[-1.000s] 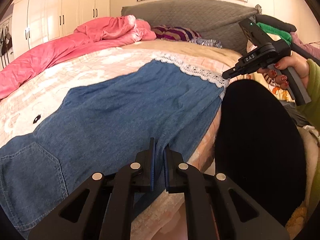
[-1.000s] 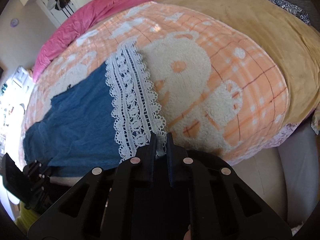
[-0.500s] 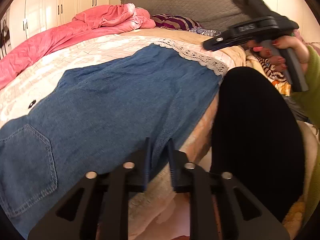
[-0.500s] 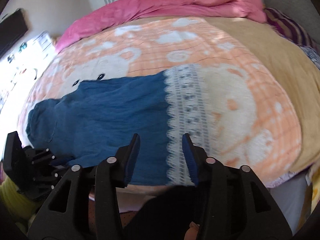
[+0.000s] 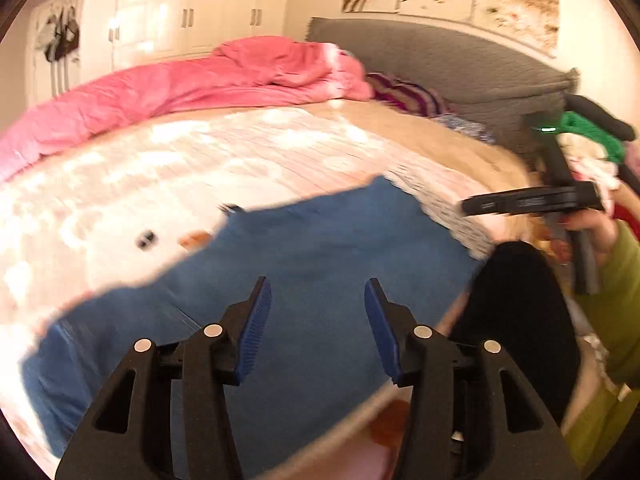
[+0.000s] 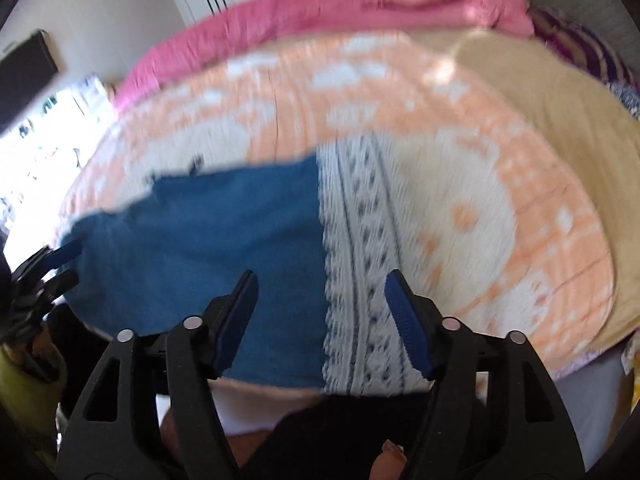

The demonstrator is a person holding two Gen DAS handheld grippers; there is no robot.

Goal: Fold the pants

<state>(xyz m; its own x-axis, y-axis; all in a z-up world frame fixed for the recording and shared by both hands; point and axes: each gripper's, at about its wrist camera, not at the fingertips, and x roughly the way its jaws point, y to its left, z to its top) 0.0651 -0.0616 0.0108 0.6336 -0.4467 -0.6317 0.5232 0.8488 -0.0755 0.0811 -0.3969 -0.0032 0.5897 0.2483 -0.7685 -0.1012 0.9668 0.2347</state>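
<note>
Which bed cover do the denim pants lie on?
The orange-and-white bear blanket, not the pink quilt heaped beyond it; the pants lie flat on it.

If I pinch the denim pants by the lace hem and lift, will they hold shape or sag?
Probably sag: the denim pants lie flat and follow the curve of the blanket, so they look floppy. The lace hem looks thin and openwork, so it may stretch or snag. The denim likely weighs more than the lace, so the hem would carry the load.
</note>
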